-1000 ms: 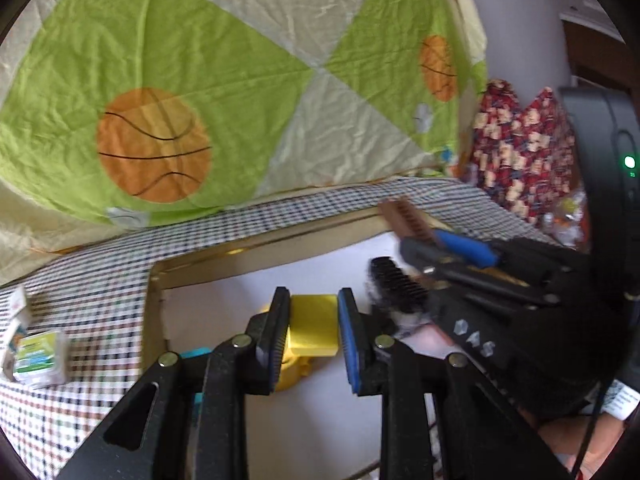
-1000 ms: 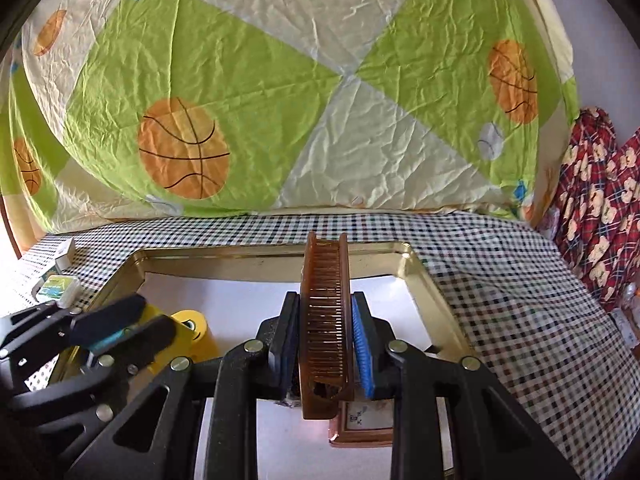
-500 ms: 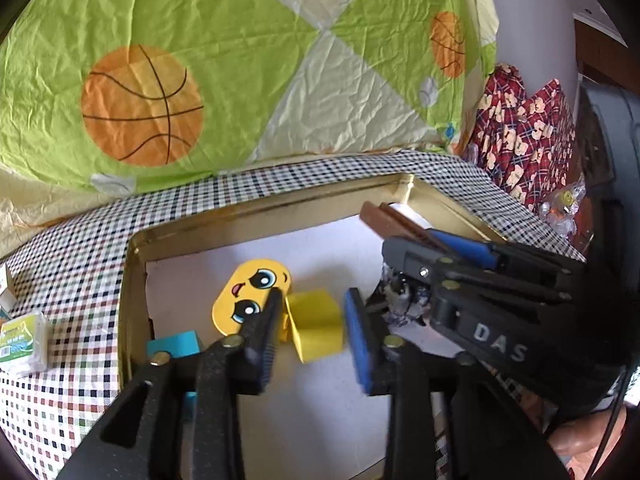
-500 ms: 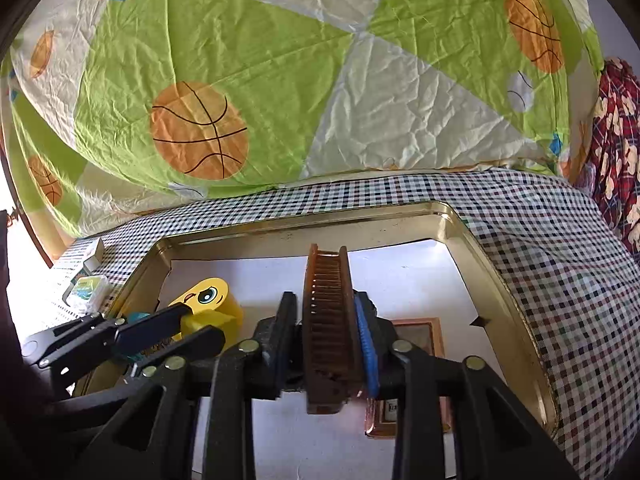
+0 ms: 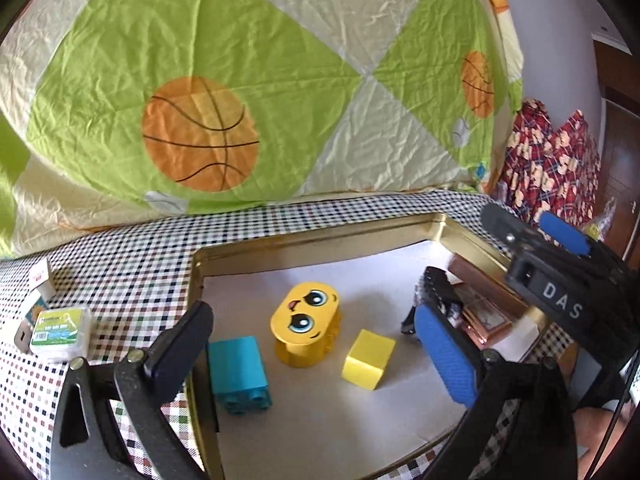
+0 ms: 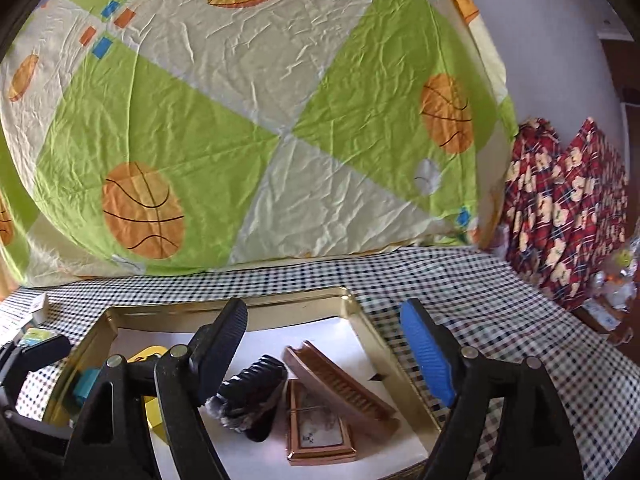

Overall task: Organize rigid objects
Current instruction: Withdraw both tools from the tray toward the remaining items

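Observation:
A gold-rimmed tray with a white floor lies on the checked cloth. In it are a yellow cube, a yellow smiley-face block and a teal brick. My left gripper is open and empty above them. In the right wrist view the tray also holds a brown comb, a black brush and a small copper frame. My right gripper is open and empty above the comb.
A green-labelled clear box and a small white box lie on the cloth left of the tray. A basketball-print quilt rises behind. Red patterned fabric is at the right.
Both grippers opened and pulled up and back. The left one let go of the yellow cube, the right one let go of the brown comb, which now lies in the tray.

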A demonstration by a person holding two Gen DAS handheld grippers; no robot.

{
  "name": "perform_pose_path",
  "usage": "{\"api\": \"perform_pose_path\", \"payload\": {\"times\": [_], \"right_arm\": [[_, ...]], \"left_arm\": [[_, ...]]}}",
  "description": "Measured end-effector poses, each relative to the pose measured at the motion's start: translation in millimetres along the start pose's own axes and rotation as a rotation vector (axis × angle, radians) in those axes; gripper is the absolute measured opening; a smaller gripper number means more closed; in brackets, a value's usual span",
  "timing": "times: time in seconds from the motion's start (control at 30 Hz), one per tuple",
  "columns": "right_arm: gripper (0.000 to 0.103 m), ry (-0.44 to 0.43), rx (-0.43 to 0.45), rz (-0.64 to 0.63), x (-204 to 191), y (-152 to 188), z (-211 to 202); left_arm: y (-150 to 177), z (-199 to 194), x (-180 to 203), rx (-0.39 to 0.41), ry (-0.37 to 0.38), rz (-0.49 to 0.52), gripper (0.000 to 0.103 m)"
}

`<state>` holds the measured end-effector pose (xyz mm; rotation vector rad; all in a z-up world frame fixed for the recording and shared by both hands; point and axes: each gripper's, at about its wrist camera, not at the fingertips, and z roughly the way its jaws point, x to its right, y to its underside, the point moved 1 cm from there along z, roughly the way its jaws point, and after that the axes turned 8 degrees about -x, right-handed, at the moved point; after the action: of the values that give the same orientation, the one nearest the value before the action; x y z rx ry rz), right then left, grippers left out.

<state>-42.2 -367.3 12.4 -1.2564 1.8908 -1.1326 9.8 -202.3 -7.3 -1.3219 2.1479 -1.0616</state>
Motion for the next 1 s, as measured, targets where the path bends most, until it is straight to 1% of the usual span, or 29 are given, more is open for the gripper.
{"api": "perform_pose_path", "payload": {"times": [0.1,0.17,0.33,0.4,0.47,0.6,0.77,0.93,1.0], "right_arm": [[0.081,0.034,0.012,-0.019,-3.5,0.6,-0.5],[0.081,0.042,0.034,-0.026,-3.7,1.8,-2.8],[0.081,0.043,0.077,-0.018,-1.2,1.8,-10.7],[0.081,0.044,0.078,-0.006,1.0,2.2,-11.2],[0.081,0.048,0.077,0.008,3.1,2.1,-11.1],[0.081,0.068,0.1,0.021,5.9,2.3,-15.7],[0.081,0.101,0.135,0.035,7.0,3.7,-24.7],[0.081,0.168,0.214,0.041,5.1,5.8,-42.3],[0.082,0.185,0.233,0.032,2.0,6.6,-47.3]], "left_arm": [[0.6,1.7,-6.4,-0.006,-0.018,-0.027,0.102],[1.5,0.7,-10.3,0.003,-0.038,-0.045,0.102],[3.6,-8.1,-17.6,0.064,-0.125,-0.058,0.102],[3.9,-11.3,-17.7,0.089,-0.164,-0.051,0.102],[3.9,-13.9,-19.2,0.104,-0.185,-0.045,0.102],[5.4,-20.5,-23.0,0.136,-0.21,-0.044,0.102],[8.6,-27.4,-31.7,0.154,-0.211,-0.071,0.102],[14.2,-35.3,-40.7,0.155,-0.225,-0.077,0.102],[16.8,-39.6,-45.3,0.165,-0.252,-0.072,0.102]]}}
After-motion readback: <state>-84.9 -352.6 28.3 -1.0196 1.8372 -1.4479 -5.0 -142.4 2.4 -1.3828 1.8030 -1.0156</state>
